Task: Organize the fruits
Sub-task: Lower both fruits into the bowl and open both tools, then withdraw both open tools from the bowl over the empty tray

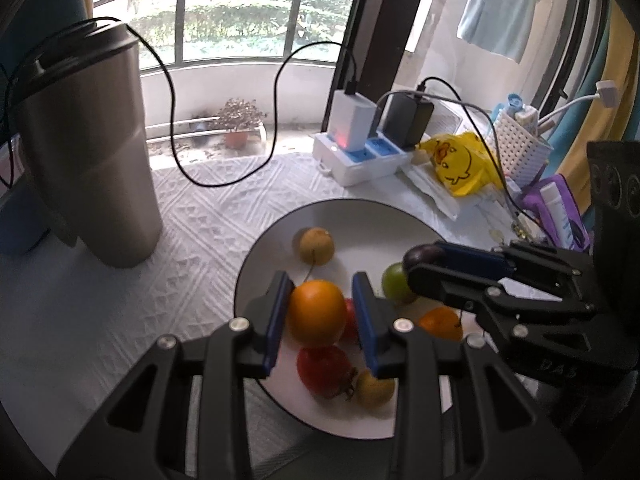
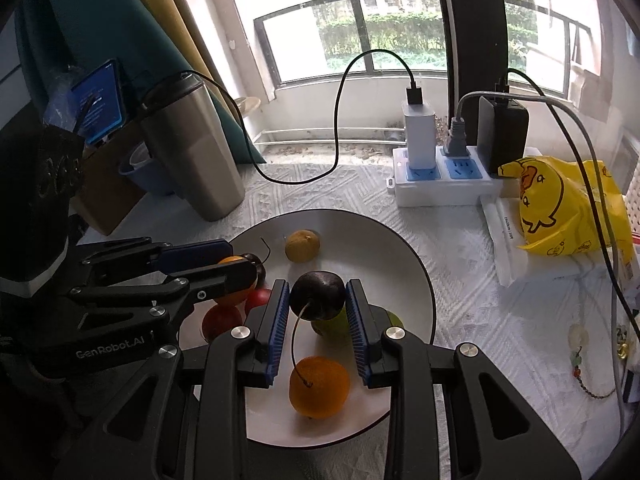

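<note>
We have both grippers over the plate [image 2: 416,280] now, each carrying a fruit. Our left gripper [image 1: 322,312] is clamped on an orange [image 1: 317,314], blue pads pressed to its two sides, and it hangs over the plate's near-left part, above the red fruits [image 1: 323,370]. Our right gripper [image 2: 317,300] pinches a dark plum [image 2: 317,295], its long stem [image 2: 295,344] dangling down toward a second orange [image 2: 319,386] lying by the plate's near rim. Why side grips? Round fruit rolls, so squeezing across the widest part keeps it centred between the pads.

A brownish fruit [image 2: 302,245] sits alone toward the far rim, and a green one [image 1: 394,282] lies right of centre, under the plum. We read the plate as the gathering spot, so both held fruits look set to go down here. Crowding is our worry: the near side is full, the far side has room. The steel tumbler [image 2: 196,148] and power strip [image 2: 436,184] stand clear, beyond the plate.
</note>
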{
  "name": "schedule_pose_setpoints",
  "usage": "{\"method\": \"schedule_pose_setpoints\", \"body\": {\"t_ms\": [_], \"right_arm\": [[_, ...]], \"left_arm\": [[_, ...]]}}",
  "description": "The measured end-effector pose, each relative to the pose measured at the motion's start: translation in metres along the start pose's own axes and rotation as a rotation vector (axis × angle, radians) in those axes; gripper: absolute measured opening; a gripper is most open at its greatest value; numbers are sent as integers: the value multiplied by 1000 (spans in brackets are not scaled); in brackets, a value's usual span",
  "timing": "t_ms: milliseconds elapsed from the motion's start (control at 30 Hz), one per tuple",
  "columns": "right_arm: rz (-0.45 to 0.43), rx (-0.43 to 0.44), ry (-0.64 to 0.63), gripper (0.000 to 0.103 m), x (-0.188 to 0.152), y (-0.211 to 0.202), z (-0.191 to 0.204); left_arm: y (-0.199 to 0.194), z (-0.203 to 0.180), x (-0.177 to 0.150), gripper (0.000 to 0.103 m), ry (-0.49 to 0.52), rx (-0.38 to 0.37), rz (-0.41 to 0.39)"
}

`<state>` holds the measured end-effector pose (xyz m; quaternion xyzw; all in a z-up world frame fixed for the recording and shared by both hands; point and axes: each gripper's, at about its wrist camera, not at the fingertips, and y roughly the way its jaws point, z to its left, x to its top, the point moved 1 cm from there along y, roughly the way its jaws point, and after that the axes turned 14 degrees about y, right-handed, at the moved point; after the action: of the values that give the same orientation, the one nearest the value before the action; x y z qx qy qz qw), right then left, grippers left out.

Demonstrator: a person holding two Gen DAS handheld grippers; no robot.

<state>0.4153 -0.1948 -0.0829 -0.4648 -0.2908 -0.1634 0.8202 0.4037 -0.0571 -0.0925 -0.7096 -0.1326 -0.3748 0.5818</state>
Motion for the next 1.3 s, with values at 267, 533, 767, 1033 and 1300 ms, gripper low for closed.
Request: {"method": "schedule_pose_setpoints", "body": {"t_ms": [267, 533, 767, 1033, 1300], "right_arm": [[-10, -1, -6, 31, 1, -5, 5], [-28, -1, -12, 31, 2, -15, 11], [-41, 0, -17, 31, 2, -23, 17], [-63, -2, -29, 31, 0, -39, 28], [-96, -5, -41, 31, -7, -64, 39]], "left_arm": [[-10, 0, 0, 34, -3, 6, -16], [-24, 1, 0, 36, -10, 9, -38], [-35, -2, -1, 36, -8, 6, -53], [-58, -9, -1, 41, -7, 14, -85], [-86, -18, -5, 44, -8, 21, -127]]}}
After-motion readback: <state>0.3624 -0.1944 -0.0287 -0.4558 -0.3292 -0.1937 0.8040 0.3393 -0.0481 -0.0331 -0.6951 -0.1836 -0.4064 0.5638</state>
